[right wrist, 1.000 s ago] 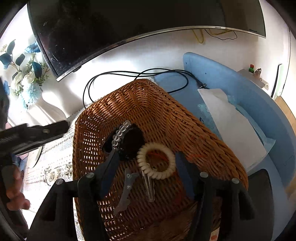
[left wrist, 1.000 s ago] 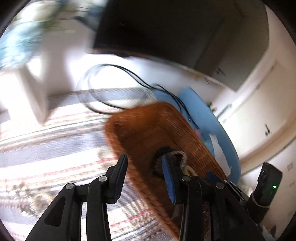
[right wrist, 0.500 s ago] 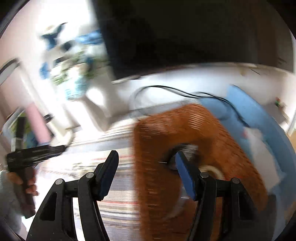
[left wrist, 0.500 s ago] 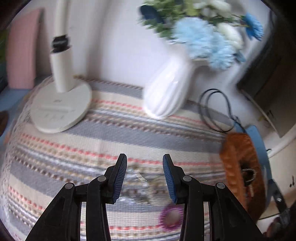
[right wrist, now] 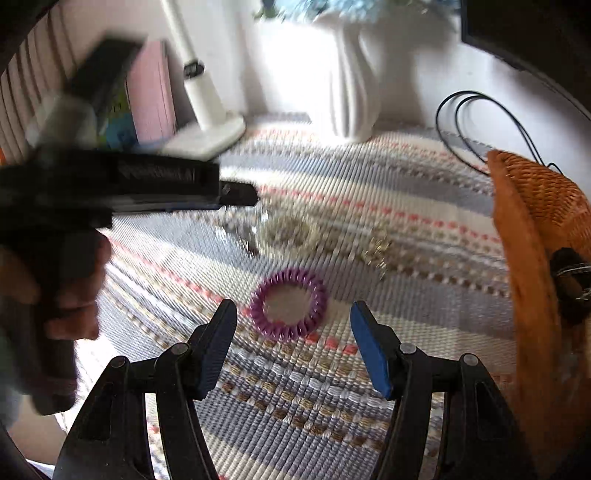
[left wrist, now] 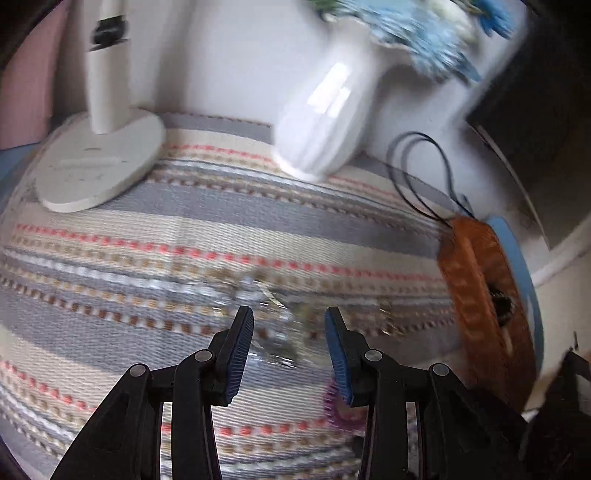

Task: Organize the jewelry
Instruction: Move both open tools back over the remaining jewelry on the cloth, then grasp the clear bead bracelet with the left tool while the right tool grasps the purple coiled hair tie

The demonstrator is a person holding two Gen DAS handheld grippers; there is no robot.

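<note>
A purple spiral hair tie [right wrist: 288,304] lies on the striped cloth, just ahead of my open, empty right gripper [right wrist: 293,343]; it also shows in the left wrist view [left wrist: 341,408]. Blurred silvery jewelry [left wrist: 273,314] lies on the cloth ahead of my open, empty left gripper [left wrist: 289,345]; it also shows in the right wrist view [right wrist: 280,230], with a small gold piece [right wrist: 376,251] to its right. The wicker basket [right wrist: 532,236] stands at the right and holds dark items [right wrist: 569,284]. The left gripper appears in the right wrist view [right wrist: 236,195], above the jewelry.
A white vase [left wrist: 321,129] with blue flowers and a white lamp base [left wrist: 99,166] stand at the back of the cloth. Black cables [right wrist: 476,122] loop behind the basket. A pink book [right wrist: 151,96] stands at the far left. A dark screen [right wrist: 524,33] is at the back right.
Both grippers have swung left, away from the basket, and now point at the cloth. The left one has moved closer to the silvery jewelry, the right one over the purple hair tie.
</note>
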